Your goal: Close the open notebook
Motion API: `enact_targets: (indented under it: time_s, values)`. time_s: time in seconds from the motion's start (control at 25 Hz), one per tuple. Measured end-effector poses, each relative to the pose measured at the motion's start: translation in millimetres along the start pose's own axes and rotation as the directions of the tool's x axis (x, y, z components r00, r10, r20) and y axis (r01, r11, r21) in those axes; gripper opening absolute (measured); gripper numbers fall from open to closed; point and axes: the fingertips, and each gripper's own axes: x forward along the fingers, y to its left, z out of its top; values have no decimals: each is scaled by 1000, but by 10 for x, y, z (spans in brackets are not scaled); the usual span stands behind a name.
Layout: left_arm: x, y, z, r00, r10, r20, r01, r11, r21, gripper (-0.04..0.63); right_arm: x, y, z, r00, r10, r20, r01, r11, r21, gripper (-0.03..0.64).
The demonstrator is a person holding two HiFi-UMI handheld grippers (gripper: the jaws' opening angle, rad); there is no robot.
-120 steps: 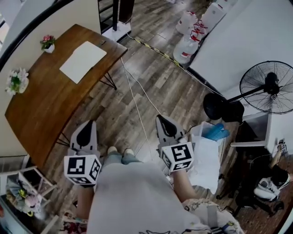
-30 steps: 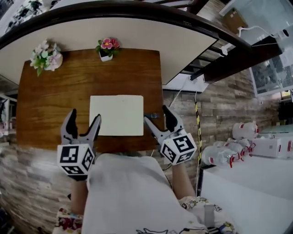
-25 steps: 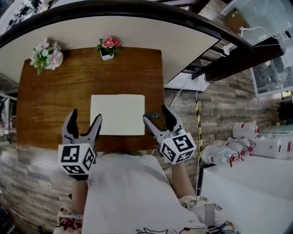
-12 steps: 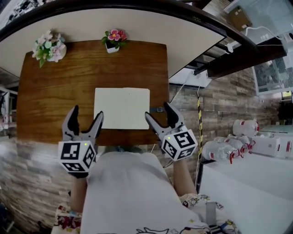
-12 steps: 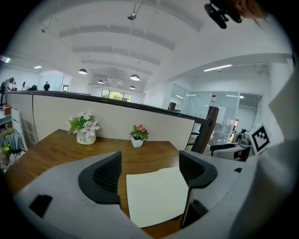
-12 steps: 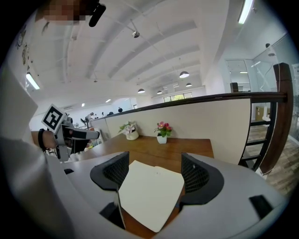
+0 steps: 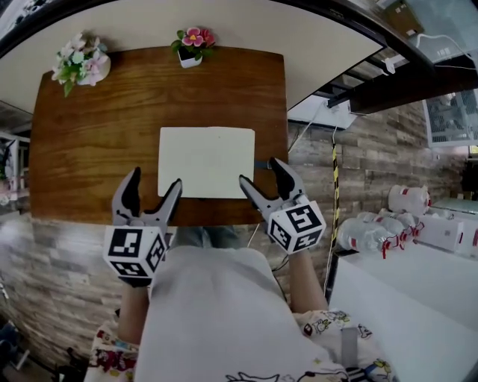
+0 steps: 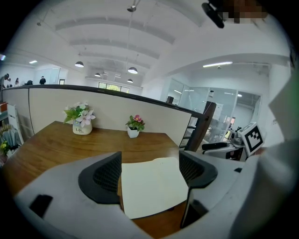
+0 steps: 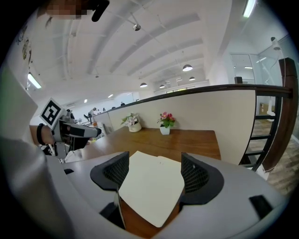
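A brown wooden table (image 7: 89, 127) stands against a cream partition wall (image 7: 149, 22) on a grey-brown plank floor (image 7: 317, 171). The open cream-paged notebook (image 7: 207, 160) lies flat near the table's front edge, just ahead of and between the left gripper (image 7: 156, 179) and the right gripper (image 7: 260, 171), both with jaws spread and empty. The white pot of pale flowers (image 7: 78, 63) at the back appears to read "Life".

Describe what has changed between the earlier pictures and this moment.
The person has walked up to the table and now stands at its near edge. The left gripper and the right gripper have come forward to the near corners of the notebook, jaws apart. Nothing has been taken hold of. The notebook stays open and flat, and the pink-flowered pot and the pale-flowered pot stand at the far edge as before.
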Motion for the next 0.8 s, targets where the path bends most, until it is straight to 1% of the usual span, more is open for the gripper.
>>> enact_targets:
  time_s: [0.28,0.56,0.8]
  values:
    - [172,-52,-306,997,-37,-63,35,999,-28,357,137,-15,-267,998,8,-55,-6,1000,30,308]
    - [318,-34,-726,987,-67,-143,54,994,-98,357,279,-114,-564,993,-9,-121,15,999,48,308]
    - [400,16,-998,978,-83,-191,53,986,-159,357,417,-215,-828,983,-19,-185,30,998,61,308]
